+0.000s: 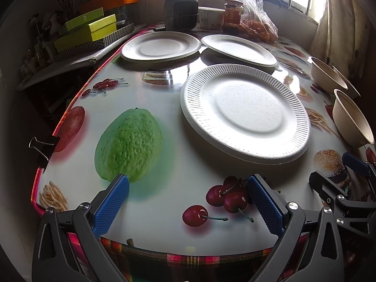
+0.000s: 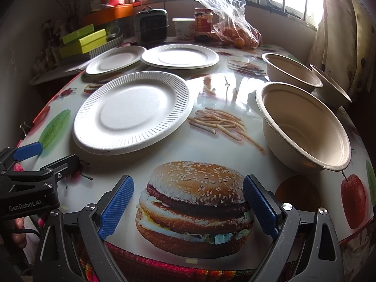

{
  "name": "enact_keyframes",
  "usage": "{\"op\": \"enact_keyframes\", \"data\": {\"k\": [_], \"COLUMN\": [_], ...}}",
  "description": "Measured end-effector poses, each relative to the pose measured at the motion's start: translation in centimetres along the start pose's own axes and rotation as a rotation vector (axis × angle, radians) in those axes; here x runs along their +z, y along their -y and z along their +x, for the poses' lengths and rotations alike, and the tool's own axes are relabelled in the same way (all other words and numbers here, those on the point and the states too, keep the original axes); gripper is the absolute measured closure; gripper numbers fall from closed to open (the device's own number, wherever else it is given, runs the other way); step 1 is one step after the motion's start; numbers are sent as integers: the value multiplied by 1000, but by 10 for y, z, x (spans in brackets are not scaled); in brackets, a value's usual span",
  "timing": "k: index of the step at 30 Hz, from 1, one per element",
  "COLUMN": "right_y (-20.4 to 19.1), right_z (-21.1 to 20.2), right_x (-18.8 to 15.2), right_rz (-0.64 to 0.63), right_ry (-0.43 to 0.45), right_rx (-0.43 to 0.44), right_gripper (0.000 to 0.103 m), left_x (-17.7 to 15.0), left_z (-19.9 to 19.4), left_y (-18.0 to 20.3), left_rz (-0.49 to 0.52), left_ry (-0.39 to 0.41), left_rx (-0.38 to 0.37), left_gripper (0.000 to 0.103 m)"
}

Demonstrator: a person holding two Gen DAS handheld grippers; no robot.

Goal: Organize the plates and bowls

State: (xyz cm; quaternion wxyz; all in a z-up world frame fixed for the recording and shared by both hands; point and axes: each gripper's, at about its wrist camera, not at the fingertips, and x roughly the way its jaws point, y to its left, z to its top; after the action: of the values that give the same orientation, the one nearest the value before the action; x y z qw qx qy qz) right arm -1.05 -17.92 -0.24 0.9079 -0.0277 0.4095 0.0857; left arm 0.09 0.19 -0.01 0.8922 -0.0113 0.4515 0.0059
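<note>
Both my grippers, left and right, spread empty; near plate lies ahead-right of left, near bowl ahead-right of right.

three plates, three bowls, table

White ribbed-rim plates; beige bowls beside them; tablecloth white, printed with burger, fries, cherries; plaid hem.
</note>
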Motion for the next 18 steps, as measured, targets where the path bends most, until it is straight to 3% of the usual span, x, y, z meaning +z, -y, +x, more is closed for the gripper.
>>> {"op": "enact_keyframes", "data": {"k": [5,18], "right_y": [8,9], "right_z": [-5,-26], "right_x": [1,12], "right_rz": [14,34], "right_ry": [20,119], "right_rx": [10,7], "right_gripper": [8,8], "left_x": [-2,14], "left_z": [-6,-35], "left_y": [-5,3], "left_rz": [-10,24], "left_ry": [8,133], "left_rx": [-11,12], "left_gripper": [2,2]}}
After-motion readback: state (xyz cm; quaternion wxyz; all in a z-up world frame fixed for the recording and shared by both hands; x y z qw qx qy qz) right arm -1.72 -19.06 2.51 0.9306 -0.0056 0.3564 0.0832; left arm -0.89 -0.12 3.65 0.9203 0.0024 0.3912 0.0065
